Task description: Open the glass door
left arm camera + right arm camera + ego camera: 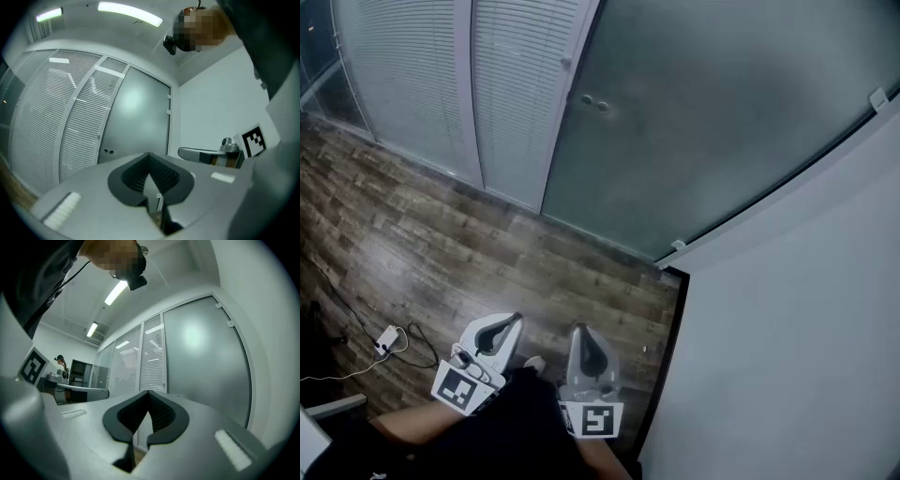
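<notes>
While I stand on the brown wood-look floor (487,253), I hold my left gripper (512,323) and my right gripper (580,333) low in front of me. They are side by side and a little apart.

The fingers of my left gripper (149,155) are pressed together at the tips, and nothing is between them. The fingers of my right gripper (148,393) are pressed together too, and they hold nothing.

The tall frosted grey-green glass door (703,122) stands ahead of both pairs of fingers, well apart from them. No finger touches it. Over my left fingers I see the glass door (136,117) straight ahead. Over my right fingers it (201,357) stands ahead and a bit to the right.

Two small round dark dots (593,103) sit on the glass near the edge that is on my left fingers' side. I cannot tell what they are.

Past that edge, ahead and to the left of my fingers, stand the white slatted blind panels (422,75). To the right of my right fingers is a plain white wall (797,356). On the floor to the left of my left fingers lies a small white plug block with a thin cord (386,339).
</notes>
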Demonstrator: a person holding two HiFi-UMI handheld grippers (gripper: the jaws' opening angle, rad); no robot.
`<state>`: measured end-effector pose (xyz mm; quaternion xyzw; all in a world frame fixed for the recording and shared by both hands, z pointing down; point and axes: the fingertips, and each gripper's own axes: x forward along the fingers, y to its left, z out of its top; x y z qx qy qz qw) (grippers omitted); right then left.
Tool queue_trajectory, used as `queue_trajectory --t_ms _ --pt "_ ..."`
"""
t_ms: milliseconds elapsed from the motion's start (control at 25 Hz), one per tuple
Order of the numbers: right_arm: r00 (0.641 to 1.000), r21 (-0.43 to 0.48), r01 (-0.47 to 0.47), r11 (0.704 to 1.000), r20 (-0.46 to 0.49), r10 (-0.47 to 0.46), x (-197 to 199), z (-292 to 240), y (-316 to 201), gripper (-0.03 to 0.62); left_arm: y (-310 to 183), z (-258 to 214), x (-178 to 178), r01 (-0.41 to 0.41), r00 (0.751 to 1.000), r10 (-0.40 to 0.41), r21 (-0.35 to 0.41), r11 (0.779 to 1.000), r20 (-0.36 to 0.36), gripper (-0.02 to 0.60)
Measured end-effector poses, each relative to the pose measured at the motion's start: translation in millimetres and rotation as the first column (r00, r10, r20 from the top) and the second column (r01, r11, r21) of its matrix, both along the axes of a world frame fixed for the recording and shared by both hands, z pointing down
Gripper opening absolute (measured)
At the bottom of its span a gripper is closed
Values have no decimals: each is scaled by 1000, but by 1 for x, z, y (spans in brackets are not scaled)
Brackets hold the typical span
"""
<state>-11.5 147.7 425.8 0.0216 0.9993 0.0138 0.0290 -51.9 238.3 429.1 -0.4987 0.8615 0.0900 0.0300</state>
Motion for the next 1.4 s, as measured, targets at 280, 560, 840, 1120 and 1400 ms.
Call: queue_trajectory --t_ms 280,560,840,1120,1400 --pt "1000 5 15 1000 26 -15 -1 -3 -4 0 -5 7 -3 19 1000 -19 -19 1000 -4 0" --pt "999 -24 -17 1000 27 17 -1 -2 -21 2 -13 0 -7 25 1000 -25 -33 999 4 0" --pt "1000 -37 -8 999 14 9 -1 6 -29 2 -19 6 -3 26 1000 -26 -33 999 -5 0" --pt "1000 -19 -11 1000 6 11 0 10 -35 2 -23 6 -2 20 1000 -21 -26 999 -13 0" --pt "1000 -19 -7 1000 -1 7 -2 10 -40 2 -31 6 -5 16 999 -16 -19 1000 -34 0"
